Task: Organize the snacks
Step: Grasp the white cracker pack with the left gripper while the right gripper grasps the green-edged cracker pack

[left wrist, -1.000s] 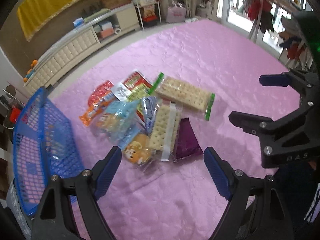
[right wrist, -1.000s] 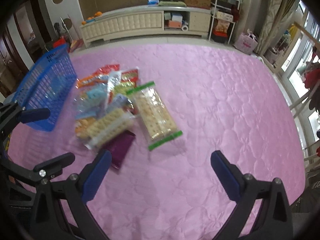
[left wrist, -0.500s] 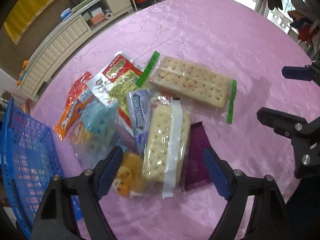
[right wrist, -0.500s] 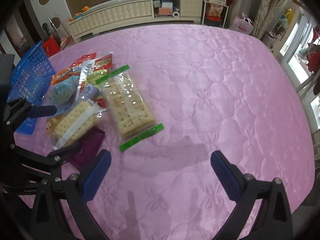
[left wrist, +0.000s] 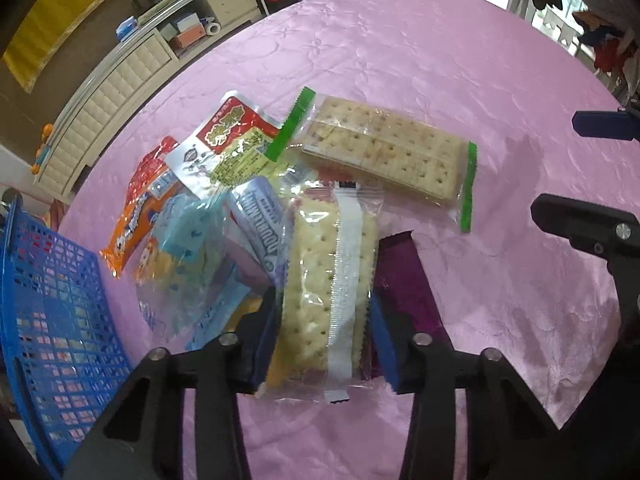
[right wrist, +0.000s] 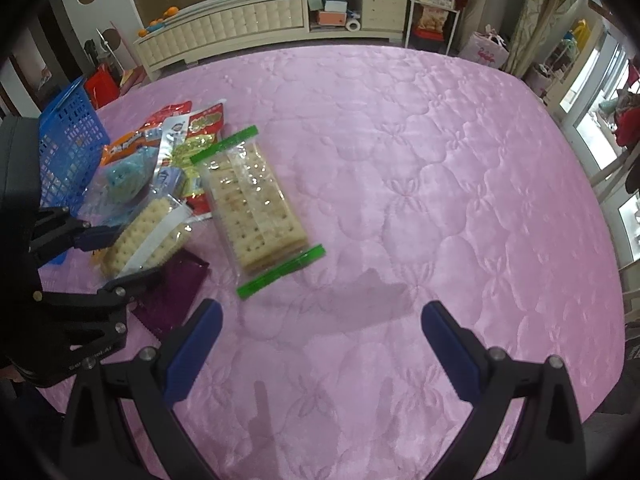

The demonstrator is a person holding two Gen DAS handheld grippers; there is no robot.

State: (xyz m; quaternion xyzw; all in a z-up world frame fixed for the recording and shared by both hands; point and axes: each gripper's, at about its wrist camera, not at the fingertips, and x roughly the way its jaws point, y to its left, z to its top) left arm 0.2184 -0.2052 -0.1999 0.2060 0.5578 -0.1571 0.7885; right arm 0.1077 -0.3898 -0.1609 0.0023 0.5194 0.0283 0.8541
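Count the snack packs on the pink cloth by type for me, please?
Cracker packs: 2, one with a white strip held in the left tool, one with green ends.
Other wrapped snacks: at least 6, orange, red-yellow, light blue, purple-white, purple, yellow.
Total: at least 8.

We see daylight from windows [right wrist: 592, 92] at right, sheen on the pink quilt [right wrist: 420, 184], soft shadows, and strong fisheye bending with dark corners.

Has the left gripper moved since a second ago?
Yes. The left gripper has advanced to the snack pile and closed on the white-striped cracker pack, judged against the blue basket.
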